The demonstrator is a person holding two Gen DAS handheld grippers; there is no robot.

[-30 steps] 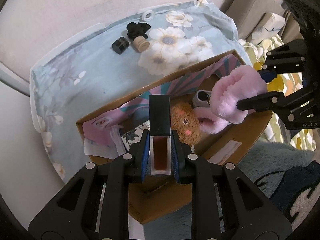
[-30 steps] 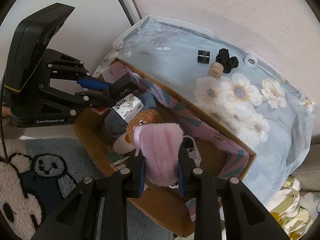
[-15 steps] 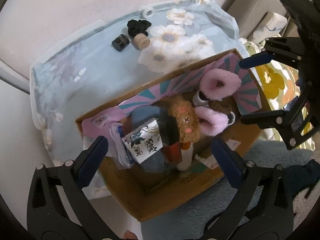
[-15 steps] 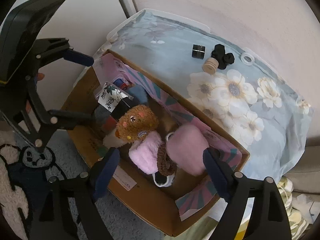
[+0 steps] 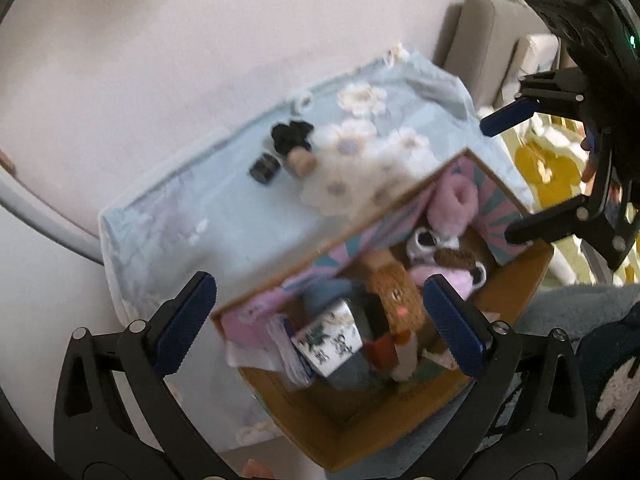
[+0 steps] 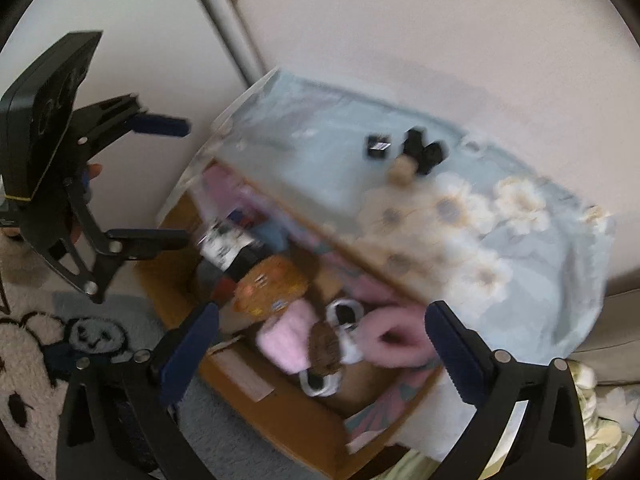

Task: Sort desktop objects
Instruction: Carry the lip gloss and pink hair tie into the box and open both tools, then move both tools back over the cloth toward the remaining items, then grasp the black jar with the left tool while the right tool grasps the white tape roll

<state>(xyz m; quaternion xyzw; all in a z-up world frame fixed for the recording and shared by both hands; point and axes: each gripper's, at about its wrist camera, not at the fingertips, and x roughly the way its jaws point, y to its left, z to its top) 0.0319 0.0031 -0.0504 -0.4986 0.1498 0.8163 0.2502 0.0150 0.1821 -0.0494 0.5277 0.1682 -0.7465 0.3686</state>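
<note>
A cardboard box (image 5: 360,432) stands against the floral-clothed table (image 5: 224,216). It holds a brown plush (image 5: 396,292), a pink fluffy item (image 5: 456,200), a printed white box (image 5: 332,340) and a dark bottle with red liquid (image 5: 380,344). On the cloth lie a black clip (image 5: 290,138), a cork-coloured cap (image 5: 302,162) and a small black jar (image 5: 264,169). My left gripper (image 5: 320,332) is open and empty above the box. My right gripper (image 6: 320,348) is open and empty over the box (image 6: 280,408) and also shows in the left wrist view (image 5: 516,176).
A white wall (image 5: 160,40) rises behind the table. A rug with a panda pattern (image 6: 60,344) lies on the floor by the box. A grey cushion (image 5: 480,40) and yellow-flowered fabric (image 5: 552,168) lie at the right. Both views are blurred.
Both grippers opened: the left let go of the dark bottle and the right let go of the pink fluffy item, both into the box. Both grippers have since drawn back and tilted.
</note>
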